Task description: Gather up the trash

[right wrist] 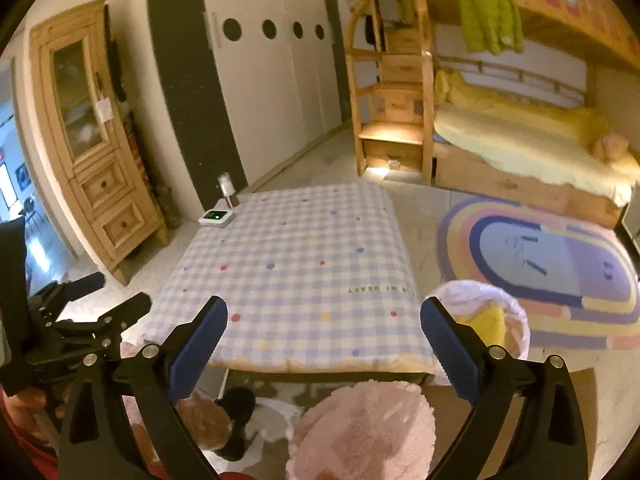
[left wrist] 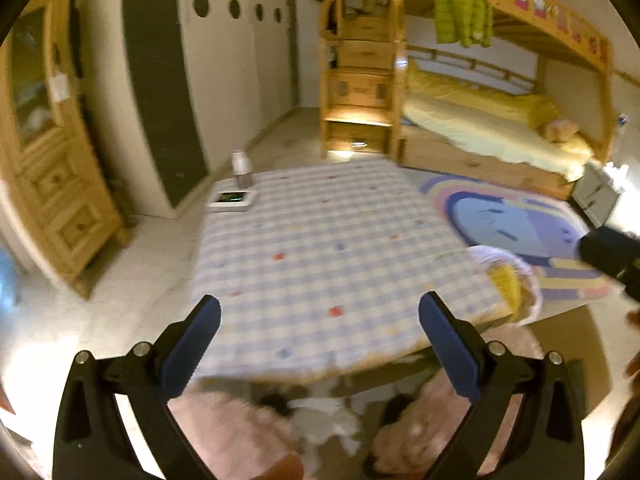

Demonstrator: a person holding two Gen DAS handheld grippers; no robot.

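Both grippers are released and hold nothing: the left gripper and the right gripper have their jaws spread wide, with only the checked table seen between them. The task's things are low in the pictures: a white basket lined with a bag and holding something yellow stands just beside the table's right corner, and white crumpled paper lies on the floor near the pink slippers. It is probably trash, but the blur makes this uncertain.

I judge that the hands are between steps, with nothing in them. The next move calls for lowering one gripper to the paper and closing on it, then carrying it to the basket.

The right view shows the left gripper at its left edge and the basket clearly; the left view shows only a dark part of the other tool at its right edge.
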